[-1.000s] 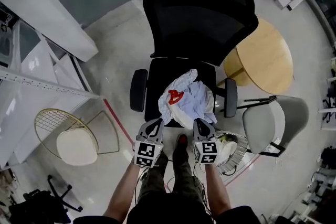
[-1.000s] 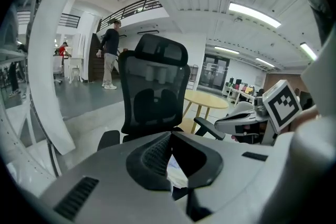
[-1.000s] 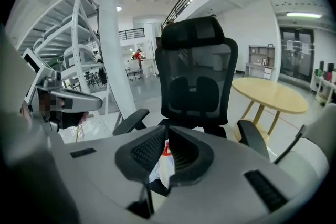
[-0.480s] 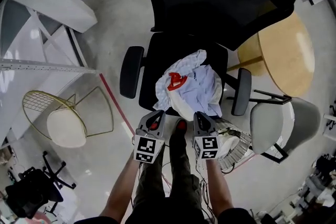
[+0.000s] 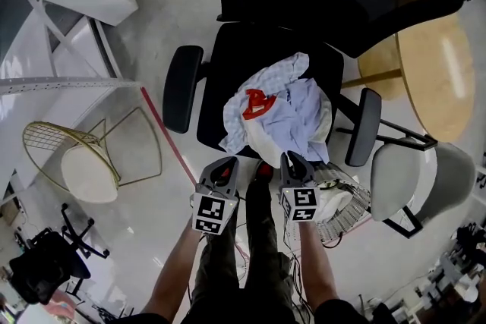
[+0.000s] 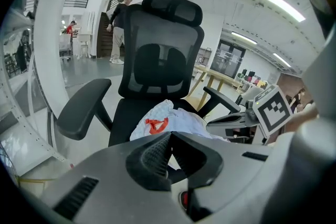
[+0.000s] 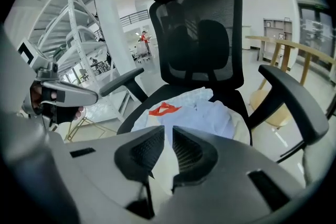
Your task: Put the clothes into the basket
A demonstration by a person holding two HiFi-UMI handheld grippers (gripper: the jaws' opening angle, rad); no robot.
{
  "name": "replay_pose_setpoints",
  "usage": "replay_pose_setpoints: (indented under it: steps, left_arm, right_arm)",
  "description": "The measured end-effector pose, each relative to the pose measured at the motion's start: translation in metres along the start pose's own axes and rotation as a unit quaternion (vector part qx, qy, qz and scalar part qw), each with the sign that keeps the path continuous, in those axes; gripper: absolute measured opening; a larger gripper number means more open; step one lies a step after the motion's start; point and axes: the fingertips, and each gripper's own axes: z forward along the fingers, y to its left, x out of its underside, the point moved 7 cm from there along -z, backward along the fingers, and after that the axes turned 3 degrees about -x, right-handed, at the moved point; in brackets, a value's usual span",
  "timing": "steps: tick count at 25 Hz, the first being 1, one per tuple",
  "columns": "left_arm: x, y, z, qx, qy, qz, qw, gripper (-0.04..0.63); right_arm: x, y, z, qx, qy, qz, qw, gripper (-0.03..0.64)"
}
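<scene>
- Both grippers sit lower than a second ago; the chair and the clothes fill more of the head view. The clothes have not shifted on the seat.
- Head view: left gripper and right gripper are side by side at the front edge of the black office chair, both pointing toward it.
- Head view: clothes, a crumpled pale blue and white heap with a red patch, lie on the seat, just ahead of the right gripper's tips.
- Head view: wire basket stands on the floor just right of the right gripper, with something white inside. The clothes are not in it.
- Left gripper view: jaws of the left gripper are clenched, tips meeting, nothing between them. The heap lies beyond the tips, apart from them. The right gripper's marker cube shows at the right.
- Right gripper view: jaws of the right gripper are clenched down to a thin slit with nothing in it; the heap lies just past the tips. Whether they touch it I cannot tell.
</scene>
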Motion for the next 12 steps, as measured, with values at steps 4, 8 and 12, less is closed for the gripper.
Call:
replay_pose_setpoints:
  steps: [4, 8, 12]
  left_arm:
    - [0.008, -0.001, 0.007, 0.003, 0.011, 0.000, 0.9999, 0.006]
    - [0.012, -0.002, 0.016, 0.008, 0.018, 0.000, 0.9998, 0.006]
    - [0.018, -0.001, 0.025, 0.009, 0.030, -0.004, 0.9995, 0.006]
  right_arm:
    - [0.011, -0.012, 0.011, -0.002, 0.004, 0.014, 1.000, 0.184]
    - [0.025, -0.025, 0.025, 0.013, 0.014, 0.017, 1.000, 0.298]
    - [0.042, -0.038, 0.038, 0.028, 0.033, 0.031, 0.999, 0.342]
